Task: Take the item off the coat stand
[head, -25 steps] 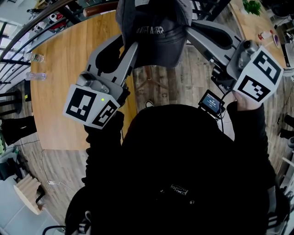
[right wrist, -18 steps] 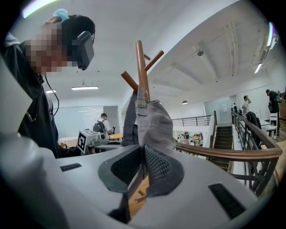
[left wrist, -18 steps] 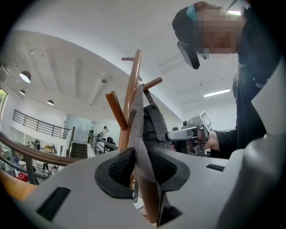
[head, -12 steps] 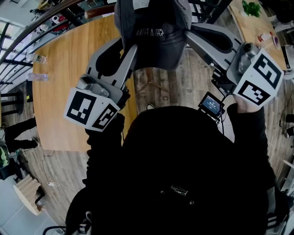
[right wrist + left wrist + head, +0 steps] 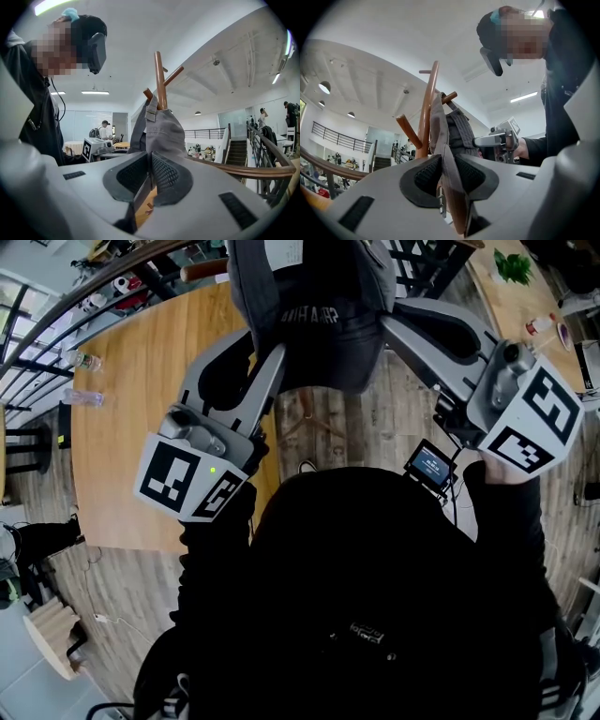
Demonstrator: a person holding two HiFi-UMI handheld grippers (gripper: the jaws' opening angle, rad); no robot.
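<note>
While the cap (image 5: 314, 310) hangs, both tongs (image 5: 269, 345) (image 5: 389, 317) clamp it

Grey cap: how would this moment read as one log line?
item: grey cap | place: hung on wooden coat stand | left gripper: jaws shut on grey cap | right gripper: jaws shut on grey cap

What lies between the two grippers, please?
The grey cap lies between the left gripper and the right gripper, each clamped on it, as the head view shows.
</note>
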